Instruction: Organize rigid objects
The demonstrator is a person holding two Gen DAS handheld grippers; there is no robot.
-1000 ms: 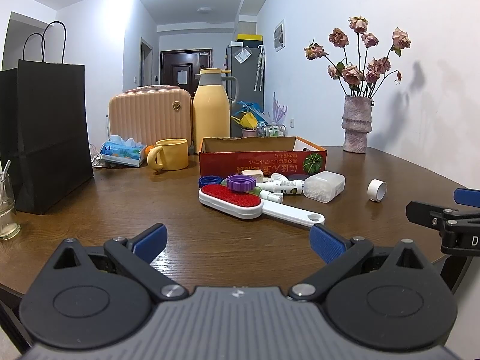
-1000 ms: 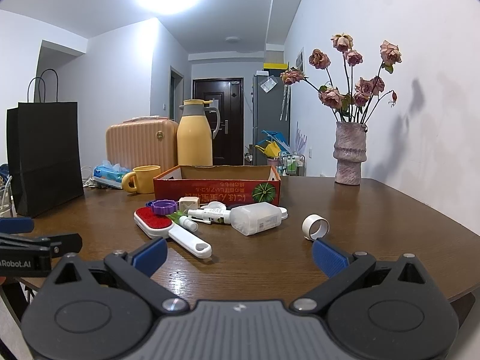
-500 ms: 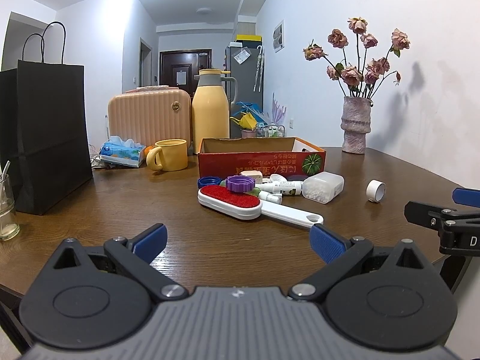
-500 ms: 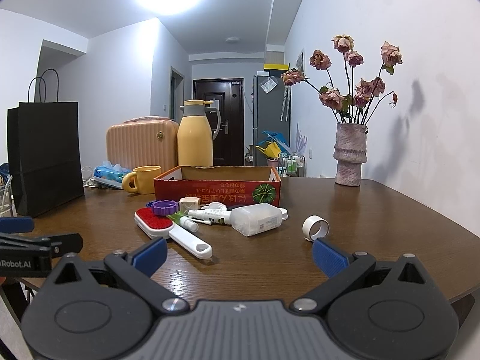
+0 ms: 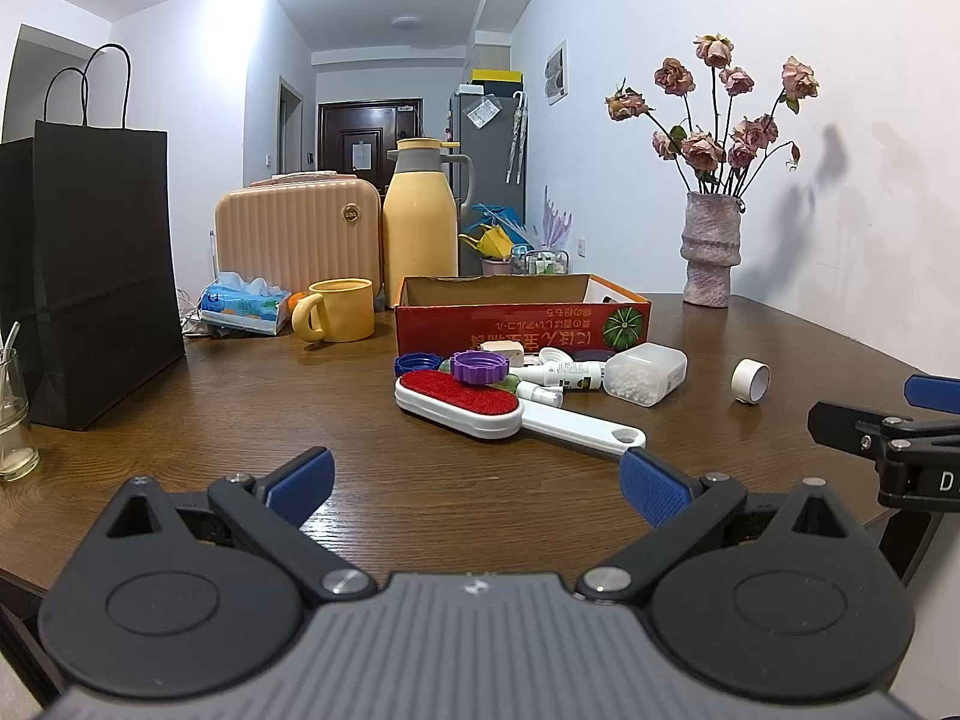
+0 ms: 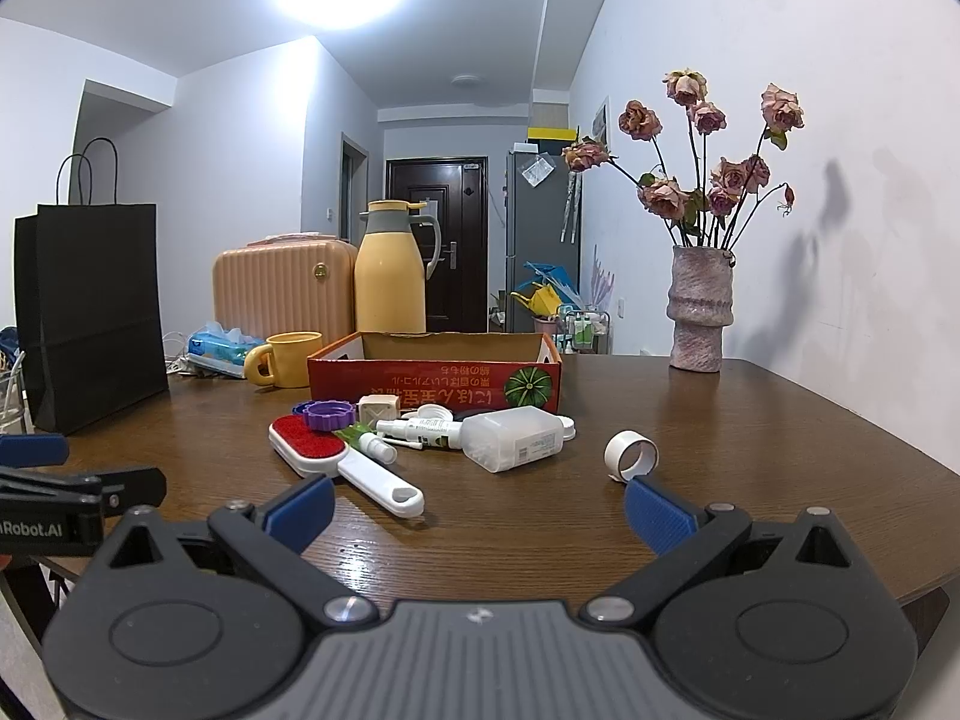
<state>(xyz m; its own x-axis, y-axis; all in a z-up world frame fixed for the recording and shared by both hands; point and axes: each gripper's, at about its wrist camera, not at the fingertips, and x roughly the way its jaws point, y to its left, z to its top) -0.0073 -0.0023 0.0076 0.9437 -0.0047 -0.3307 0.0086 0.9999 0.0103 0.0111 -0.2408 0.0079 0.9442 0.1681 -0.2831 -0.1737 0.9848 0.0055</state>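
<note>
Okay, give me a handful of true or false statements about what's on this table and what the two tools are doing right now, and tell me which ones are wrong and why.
1. The purple cap rests on the red lint brush. True.
2. The left tool is shut on the brush handle. False: its jaws stand open and hold nothing.
3. The tape roll lies inside the red cardboard box. False: it lies on the wooden table, apart from the box.
4. The right tool is open and empty. True.
5. The clear container of white beads lies on its side in front of the box. True.
</note>
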